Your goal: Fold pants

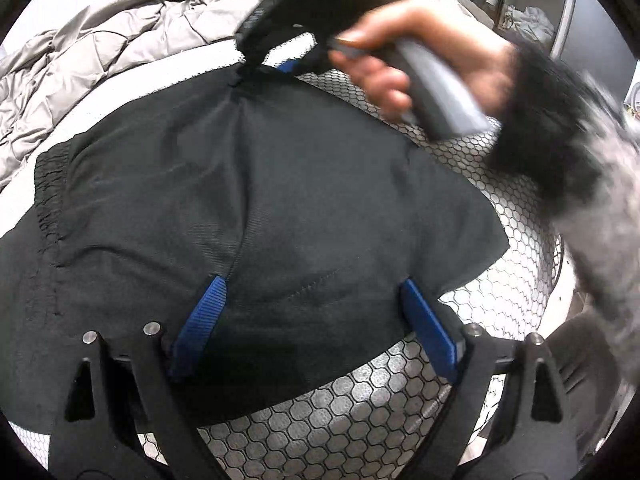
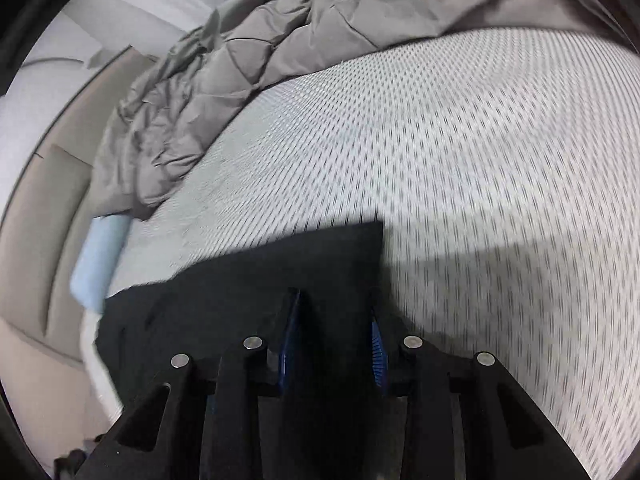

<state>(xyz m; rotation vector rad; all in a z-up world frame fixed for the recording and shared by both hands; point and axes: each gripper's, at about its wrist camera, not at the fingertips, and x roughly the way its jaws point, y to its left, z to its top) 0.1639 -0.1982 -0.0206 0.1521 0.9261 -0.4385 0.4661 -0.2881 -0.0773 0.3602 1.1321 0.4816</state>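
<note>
On the honeycomb-patterned bed (image 1: 360,412), our left gripper (image 1: 316,320) gapes over black woven pants (image 1: 240,200); our right gripper (image 2: 334,320) pinches their edge, which may slip.

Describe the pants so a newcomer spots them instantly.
Start at the bed, its hexagon-patterned cover taking up most of the view. The crumpled grey quilt is bunched at the far side; nearer lie the pants, spread flat. They are the only black item, with a gathered elastic waistband at one end.
</note>
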